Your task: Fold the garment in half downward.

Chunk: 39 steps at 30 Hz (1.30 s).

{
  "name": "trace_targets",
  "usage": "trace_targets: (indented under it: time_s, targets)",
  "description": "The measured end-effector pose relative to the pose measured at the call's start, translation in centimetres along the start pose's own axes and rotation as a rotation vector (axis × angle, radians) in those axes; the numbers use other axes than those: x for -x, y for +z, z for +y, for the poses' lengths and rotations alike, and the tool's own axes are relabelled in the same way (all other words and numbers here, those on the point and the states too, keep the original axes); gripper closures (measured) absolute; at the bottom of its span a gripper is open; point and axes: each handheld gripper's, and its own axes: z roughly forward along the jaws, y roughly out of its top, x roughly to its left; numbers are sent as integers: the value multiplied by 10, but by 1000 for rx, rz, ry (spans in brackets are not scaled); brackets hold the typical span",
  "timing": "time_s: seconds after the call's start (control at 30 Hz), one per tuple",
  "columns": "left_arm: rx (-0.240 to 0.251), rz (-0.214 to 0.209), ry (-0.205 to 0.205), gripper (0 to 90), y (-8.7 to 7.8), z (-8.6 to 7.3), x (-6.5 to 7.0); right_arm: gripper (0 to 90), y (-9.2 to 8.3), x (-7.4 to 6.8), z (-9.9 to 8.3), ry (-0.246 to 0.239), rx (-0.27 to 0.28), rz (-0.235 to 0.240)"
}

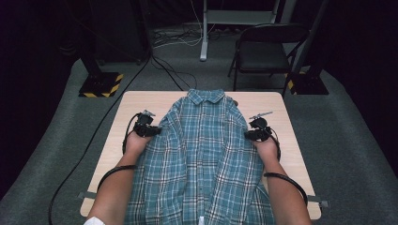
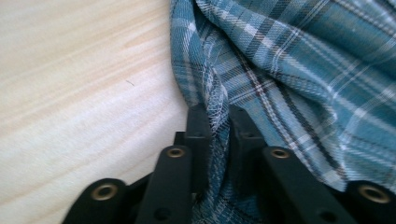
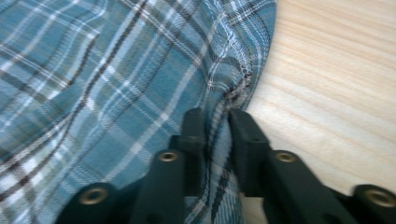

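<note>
Shirt [image 1: 204,154] first: a teal plaid button-up with white and dark lines, spread out flat down the middle of the table [image 1: 291,140], collar at the far end and the hem running off the near edge. Pale wood is left bare on both sides of it.

Going from the left, the left gripper [image 1: 157,131] is parked right at the shirt's left edge, about level with the chest. From the left gripper view it's pretty clear what's going on: the shirt [image 2: 299,70] has a bunched-up fold along its edge, and that fold is pinched between the two black jaws, which are drawn in close with only the cloth between them. So the edge of the shirt is held, not just touched. Bare table [image 2: 84,84] is seen just left of the jaws there.

Across the middle, the fabric is a bit rippled, with soft creases running lengthwise.

Over on the right, the right gripper [image 1: 248,135] is set at the shirt's right edge, roughly mirroring the other one. In the right gripper view the shirt [image 3: 93,70] edge is gathered into a ridge and clamped between narrow jaws the same way, with table [image 3: 336,93] wood just to the right.

Behind the table, a dark folding chair [image 1: 263,51] is seen on the grey floor, well apart from everything.
</note>
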Motion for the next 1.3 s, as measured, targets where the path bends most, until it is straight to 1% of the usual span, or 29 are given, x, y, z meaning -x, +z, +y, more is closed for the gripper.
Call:
trace_targets:
  time_s: [0.07, 0.13, 0.17, 0.2, 0.27, 0.3, 0.37, 0.5, 0.57, 0.67, 0.77, 0.8, 0.83, 0.9, 0.93, 1.0, 1.03, 1.07, 1.1, 1.13, 1.17, 1.2, 1.27, 1.3]
  targets:
    - [-3, -4, 2, 829, 0, 0, 1, 829, 0, 0, -1, 11, 7, 14]
    - [-10, -8, -1, 833, -1, 1, 1, 842, 0, 1, -1, 33, 4, 31]
    - [-13, -16, 2, 834, -2, 2, 1, 847, -1, 1, -1, 28, -1, 31]
    - [-11, -18, 5, 835, -4, 3, 1, 853, -3, 0, 0, 9, -4, 31]
    - [6, -39, -11, 839, -11, 6, -1, 857, -9, -1, 3, -30, -4, 37]
    - [14, -45, -15, 840, -14, 7, -2, 857, -14, -1, 5, -35, 3, 39]
    - [21, -51, -5, 845, -21, 12, -3, 857, -23, 2, 9, -40, 29, 48]
    - [39, -47, 6, 849, -33, 25, -4, 858, -38, 7, 18, -41, 49, 51]
    - [54, -46, 13, 849, -40, 32, -4, 859, -45, 6, 24, -52, 65, 47]
    - [73, -38, 29, 850, -50, 45, -3, 860, -56, 4, 36, -67, 103, 42]
    - [109, -19, 51, 852, -64, 61, -2, 862, -68, 2, 50, -87, 133, 26]
    - [124, -7, 57, 852, -71, 68, -2, 863, -74, 2, 54, -93, 151, 15]
    - [150, -1, 61, 853, -78, 75, -2, 863, -80, 3, 60, -94, 174, 3]
    - [210, 19, 67, 853, -96, 89, -3, 863, -96, 6, 71, -80, 239, -19]
    - [244, 34, 77, 853, -106, 96, -4, 863, -107, 8, 76, -69, 277, -29]
    - [335, 41, 80, 852, -129, 110, -3, 862, -131, 12, 88, -54, 370, -52]
    - [376, 45, 95, 852, -141, 117, -2, 862, -145, 12, 94, -45, 419, -58]
    - [412, 38, 108, 852, -151, 122, 0, 862, -159, 11, 99, -47, 466, -66]
    - [449, 47, 123, 851, -161, 127, 3, 861, -173, 9, 105, -58, 514, -83]
    - [467, 43, 128, 851, -169, 130, 5, 860, -187, 6, 109, -69, 556, -94]
    - [468, 26, 123, 850, -173, 132, 6, 859, -198, 3, 112, -82, 590, -98]
    - [462, 23, 127, 849, -175, 130, 8, 858, -206, 0, 114, -95, 605, -96]
    - [422, 9, 146, 847, -174, 119, 13, 856, -212, -4, 109, -111, 591, -86]
    - [409, -9, 155, 845, -172, 109, 16, 856, -211, -7, 103, -119, 571, -75]
